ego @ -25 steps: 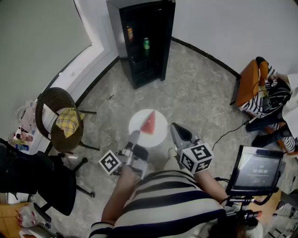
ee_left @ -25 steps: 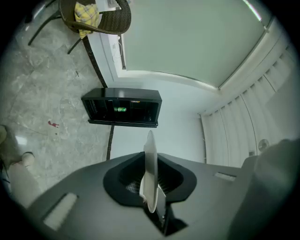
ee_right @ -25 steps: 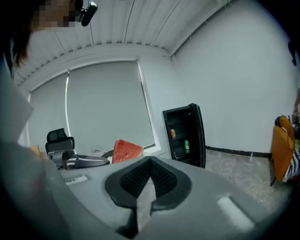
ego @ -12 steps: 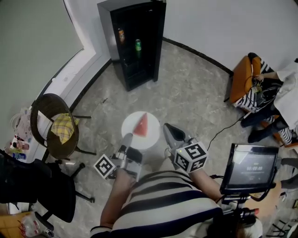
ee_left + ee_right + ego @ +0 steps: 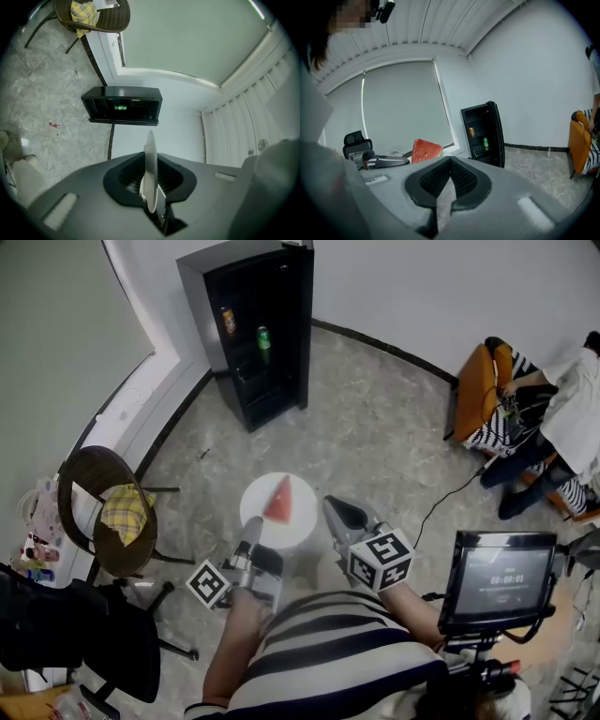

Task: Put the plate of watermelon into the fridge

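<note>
1. Only in the head view is the whole layout given. The white plate (image 5: 302,523) is carried in front of the person, above the marbled floor (image 5: 375,437) and well apart from the open black fridge (image 5: 281,334).
2. In the left gripper view the plate is reduced to a thin pale edge. There the left gripper (image 5: 150,161) is seen clamped on the plate's near rim.
3. The watermelon (image 5: 277,501) is hidden in that view. From the head view it is seen as a red triangular wedge on the plate, and in the right gripper view it is shown standing up.
4. The right gripper (image 5: 336,507) is held just beside the plate, apart from it. In its own view its jaw tips are seen together, with nothing between them.
5. Two cans (image 5: 486,142), one orange and one green, are seen on the fridge shelves.
</note>
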